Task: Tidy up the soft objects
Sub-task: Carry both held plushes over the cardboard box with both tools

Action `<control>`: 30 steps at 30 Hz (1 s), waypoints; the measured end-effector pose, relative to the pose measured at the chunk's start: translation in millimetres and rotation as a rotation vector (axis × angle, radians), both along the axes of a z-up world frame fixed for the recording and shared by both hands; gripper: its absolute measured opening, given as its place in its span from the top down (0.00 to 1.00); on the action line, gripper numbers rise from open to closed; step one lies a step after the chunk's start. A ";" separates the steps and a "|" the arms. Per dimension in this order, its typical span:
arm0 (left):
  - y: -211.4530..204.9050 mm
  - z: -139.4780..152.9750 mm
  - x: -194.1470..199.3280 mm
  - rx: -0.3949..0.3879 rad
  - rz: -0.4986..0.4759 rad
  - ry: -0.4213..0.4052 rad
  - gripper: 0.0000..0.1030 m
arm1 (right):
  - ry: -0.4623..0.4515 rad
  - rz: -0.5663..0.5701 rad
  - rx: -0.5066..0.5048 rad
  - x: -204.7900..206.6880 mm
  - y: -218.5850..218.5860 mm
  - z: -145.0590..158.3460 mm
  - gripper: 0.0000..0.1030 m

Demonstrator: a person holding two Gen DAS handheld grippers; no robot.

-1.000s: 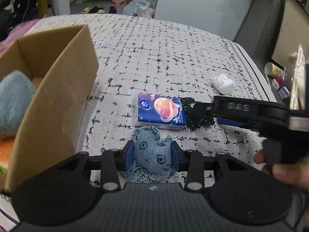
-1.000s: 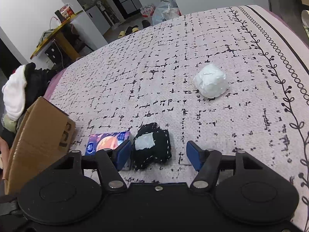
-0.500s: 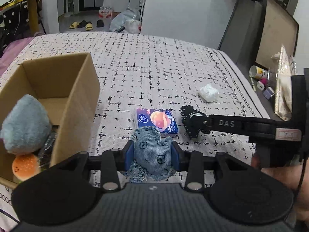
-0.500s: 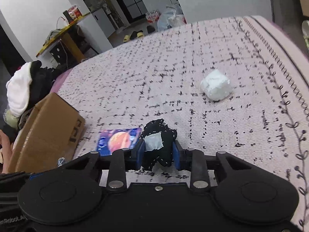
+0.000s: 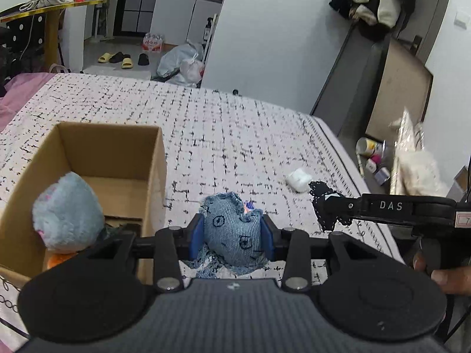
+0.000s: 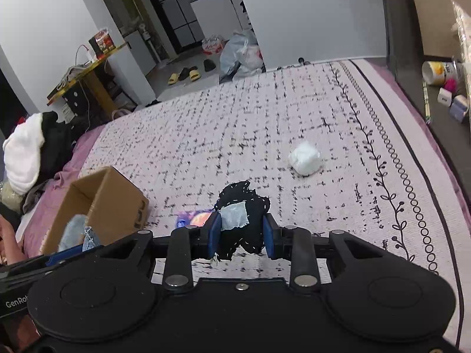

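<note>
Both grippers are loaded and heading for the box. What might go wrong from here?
1. The cardboard box already holds a blue plush, so the denim pouch in the left gripper may perch on top rather than settle in.
2. The right gripper with the black pouch heads for the same opening; the grippers might collide.

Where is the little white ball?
In the right wrist view, the white ball lies alone on the patterned bed cover, up and right of the black cloth that the right tongs hold.
</note>
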State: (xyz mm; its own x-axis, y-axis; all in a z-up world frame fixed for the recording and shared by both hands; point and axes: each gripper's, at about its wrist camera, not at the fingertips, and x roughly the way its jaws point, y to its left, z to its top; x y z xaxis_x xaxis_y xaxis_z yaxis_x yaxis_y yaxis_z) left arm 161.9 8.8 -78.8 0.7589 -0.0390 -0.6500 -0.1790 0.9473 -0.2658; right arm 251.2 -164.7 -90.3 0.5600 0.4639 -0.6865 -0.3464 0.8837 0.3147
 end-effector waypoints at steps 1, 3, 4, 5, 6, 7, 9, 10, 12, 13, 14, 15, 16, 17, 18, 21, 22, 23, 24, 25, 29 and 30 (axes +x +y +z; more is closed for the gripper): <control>2.6 3.4 -2.1 -0.001 -0.003 -0.008 0.62 | -0.004 -0.001 0.002 -1.6 2.2 2.9 0.71; 6.7 9.4 -5.5 -0.006 -0.015 -0.023 0.62 | -0.012 0.001 0.008 -5.6 8.7 10.0 0.71; 8.1 11.6 -6.9 -0.010 -0.018 -0.027 0.62 | -0.017 0.003 0.009 -8.1 12.4 13.4 0.71; 8.5 12.8 -7.9 -0.007 -0.021 -0.028 0.62 | -0.020 0.005 0.010 -10.3 15.0 15.5 0.71; 9.0 13.9 -9.5 0.000 -0.023 -0.028 0.62 | -0.022 0.008 0.012 -13.0 18.9 18.1 0.71; 9.8 15.1 -10.8 0.005 -0.026 -0.028 0.62 | -0.020 0.011 0.015 -14.9 22.3 20.0 0.71; 13.8 17.2 -14.2 0.003 -0.032 -0.025 0.62 | -0.020 0.018 0.018 -19.7 27.9 23.1 0.70; 16.8 18.3 -15.2 0.003 -0.032 -0.021 0.62 | -0.022 0.022 0.017 -22.0 31.1 25.3 0.71; 24.2 20.9 -17.3 0.001 -0.021 -0.019 0.62 | -0.028 0.030 0.019 -26.4 37.7 29.9 0.70; 27.9 22.3 -17.3 -0.003 -0.016 -0.017 0.62 | -0.032 0.033 0.021 -28.2 41.3 32.0 0.70; 32.6 23.6 -18.7 -0.006 -0.016 -0.015 0.62 | -0.035 0.035 0.023 -30.2 43.3 33.8 0.70; 37.6 25.6 -19.2 -0.005 -0.016 -0.014 0.62 | -0.039 0.038 0.026 -31.9 46.8 36.7 0.70; 41.5 27.7 -20.0 0.000 -0.018 -0.013 0.62 | -0.041 0.041 0.029 -34.5 48.6 38.6 0.70; 45.9 30.7 -20.2 0.006 -0.020 -0.015 0.62 | -0.045 0.045 0.031 -36.1 51.7 41.1 0.70; 50.5 33.5 -21.0 0.008 -0.020 -0.018 0.62 | -0.049 0.050 0.033 -37.6 55.5 44.0 0.70; 64.3 40.4 -19.9 -0.014 -0.013 -0.022 0.62 | -0.060 0.064 0.040 -41.8 65.5 50.6 0.70; 69.1 43.2 -19.7 -0.018 -0.006 -0.024 0.62 | -0.065 0.068 0.043 -42.8 69.2 52.5 0.70; 72.1 45.2 -19.6 -0.011 -0.006 -0.024 0.62 | -0.067 0.071 0.046 -44.6 72.4 54.0 0.70; 74.8 46.8 -19.6 -0.001 -0.007 -0.025 0.62 | -0.067 0.074 0.049 -44.8 76.1 55.2 0.70; 78.2 48.4 -19.8 0.005 -0.007 -0.027 0.62 | -0.067 0.078 0.051 -45.0 79.9 56.1 0.70; 94.5 49.6 -22.4 -0.007 0.015 -0.026 0.62 | -0.063 0.101 0.053 -47.1 98.1 56.9 0.70; 99.2 49.6 -23.2 -0.011 0.027 -0.026 0.62 | -0.062 0.109 0.053 -47.2 103.1 56.5 0.70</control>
State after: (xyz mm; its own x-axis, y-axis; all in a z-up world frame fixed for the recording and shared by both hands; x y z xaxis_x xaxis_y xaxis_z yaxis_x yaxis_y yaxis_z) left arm 138.8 108.0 -29.2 0.7764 -0.0251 -0.6297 -0.1974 0.9393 -0.2807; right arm 203.9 -61.7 -33.8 0.5449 0.5590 -0.6250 -0.4596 0.8225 0.3350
